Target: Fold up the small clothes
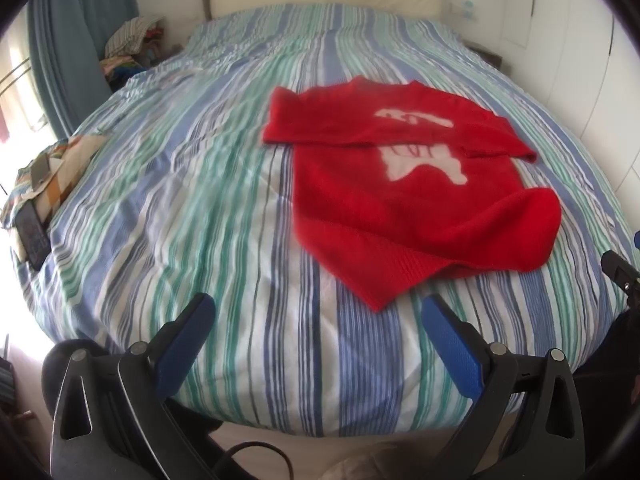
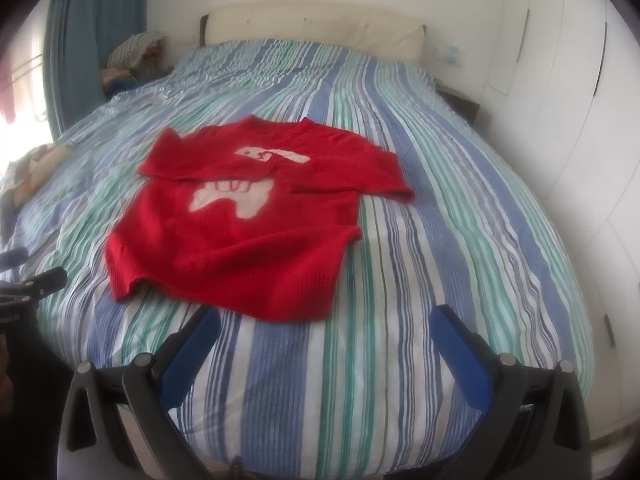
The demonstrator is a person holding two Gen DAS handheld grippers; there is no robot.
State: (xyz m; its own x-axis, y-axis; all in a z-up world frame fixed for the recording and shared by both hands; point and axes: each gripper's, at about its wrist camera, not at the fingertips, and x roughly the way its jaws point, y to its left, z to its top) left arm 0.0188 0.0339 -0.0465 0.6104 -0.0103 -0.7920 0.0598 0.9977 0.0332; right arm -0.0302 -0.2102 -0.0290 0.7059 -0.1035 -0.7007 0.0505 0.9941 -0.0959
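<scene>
Lying on striped bed (image 1: 240, 208), red sweater (image 1: 400, 208), white motif possibly unlettered

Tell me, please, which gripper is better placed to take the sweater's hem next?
Probably the left gripper: the sweater's near hem corner lies just ahead of its open fingers. The right gripper, also open, sits over bare bedcover, with the hem off to its left.

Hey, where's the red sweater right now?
The red sweater lies flat on the striped bedspread, sleeves folded across its chest. It sits right of centre in the left wrist view, left of centre in the right, beyond both open grippers.
</scene>
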